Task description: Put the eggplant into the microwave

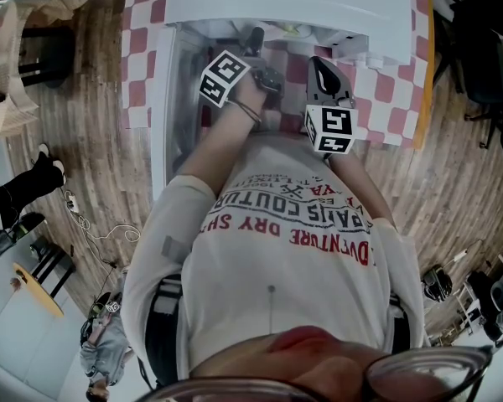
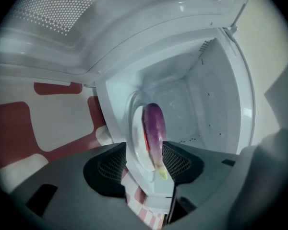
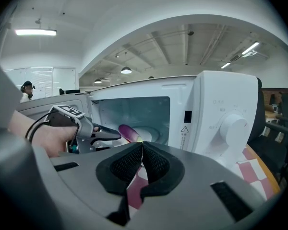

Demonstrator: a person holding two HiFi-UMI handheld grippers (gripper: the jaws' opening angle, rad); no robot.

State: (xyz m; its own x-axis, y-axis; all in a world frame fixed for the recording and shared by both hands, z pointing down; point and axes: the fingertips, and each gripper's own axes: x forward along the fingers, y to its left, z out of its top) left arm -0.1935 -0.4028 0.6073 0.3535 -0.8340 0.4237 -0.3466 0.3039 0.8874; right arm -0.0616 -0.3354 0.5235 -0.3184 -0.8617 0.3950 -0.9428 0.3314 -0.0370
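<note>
The purple eggplant [image 2: 153, 126] lies on a white plate [image 2: 136, 145] inside the open white microwave [image 1: 285, 2]. My left gripper [image 2: 144, 161] reaches into the cavity, open, its pads standing apart on either side of the eggplant's pale stem end. In the right gripper view the eggplant [image 3: 128, 132] shows through the microwave opening, just beyond the left gripper [image 3: 113, 135]. My right gripper [image 3: 142, 159] hangs in front of the microwave [image 3: 221, 123], shut with nothing between its pads. In the head view the left gripper [image 1: 256, 44] and the right gripper [image 1: 318, 65] both point at the oven.
The microwave door [image 1: 162, 107] swings out to the left. A control knob [image 3: 233, 128] is on the right panel. The oven stands on a red-and-white checkered table [image 1: 390, 99]. A person [image 3: 26, 91] stands far off at the left.
</note>
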